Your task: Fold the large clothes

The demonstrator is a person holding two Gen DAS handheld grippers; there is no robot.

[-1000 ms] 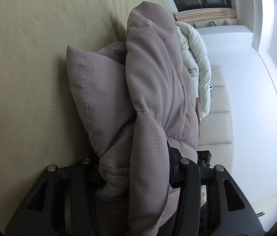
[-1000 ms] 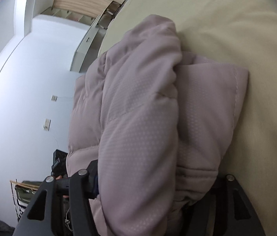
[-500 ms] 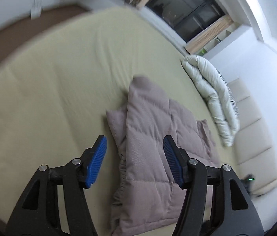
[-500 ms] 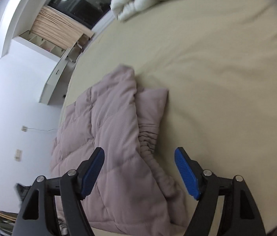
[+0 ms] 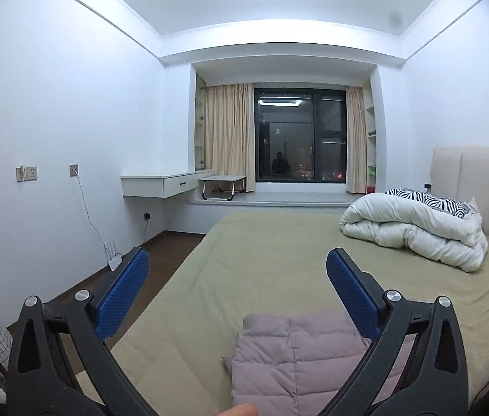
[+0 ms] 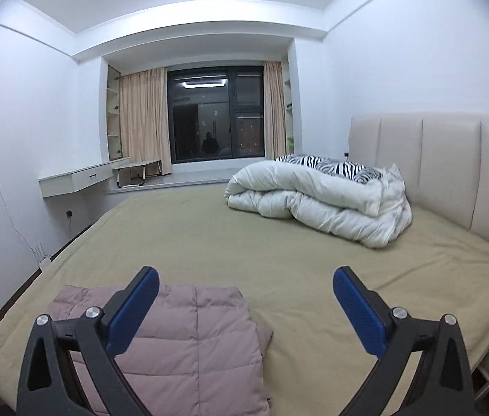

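The left hand-held gripper is being held raised above the near edge of the bed, levelled toward the window, its blue-padded fingers spread wide with nothing between them. The right hand-held gripper is being held in a like pose, level and raised, its fingers also wide apart and gripping nothing. The folded mauve quilted jacket is lying flat on the olive sheet at the near edge of the bed, below both grippers and untouched by either. A rolled white duvet is lying well apart from the jacket, by the headboard.
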